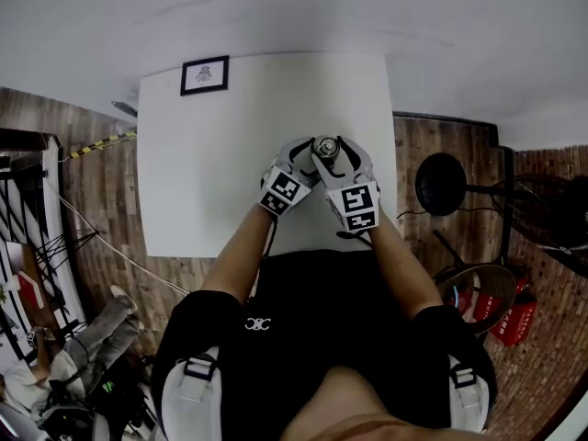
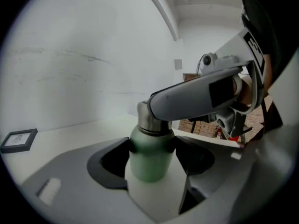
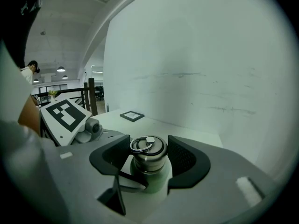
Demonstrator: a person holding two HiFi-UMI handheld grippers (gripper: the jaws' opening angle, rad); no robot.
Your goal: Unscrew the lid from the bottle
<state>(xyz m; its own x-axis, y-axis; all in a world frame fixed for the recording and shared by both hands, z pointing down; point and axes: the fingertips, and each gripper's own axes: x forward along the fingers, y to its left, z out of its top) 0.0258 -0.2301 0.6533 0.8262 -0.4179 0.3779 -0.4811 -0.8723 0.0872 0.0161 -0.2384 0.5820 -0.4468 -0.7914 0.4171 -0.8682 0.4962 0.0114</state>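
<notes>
**Bench** [image 1: 211, 173]: white, rectangular top, seen from above over a wood-patterned floor.

**Person:** seated at the near edge in dark clothing, both forearms reaching forward with a claw in each hand.

**Left claw** [image 2: 152, 153]: grey body with a marker cube. It points forward and slightly down, closed on the green body of the bottle, with dark pads pressed to both sides just under the shoulder.

**Right claw** [image 3: 148, 155]: same build, meeting the left one from the opposite side at the bottle top. Its jaws stand wide, one either side of the lid, with pads close beside it but not visibly pressing.

**Bottle** [image 2: 149, 160]: pale green body and steel neck, upright between the two claws over the near right part of the bench. Whether its base rests on the top cannot be told.

**Framed marker card** [image 1: 204, 74]: black frame, lying flat at the far left corner of the bench, well apart from the bottle.

**Lid** [image 3: 148, 153]: steel screw cap, seated on the neck.

**Ring** [image 3: 140, 145]: a wire loop lying flat on the lid's top.
</notes>
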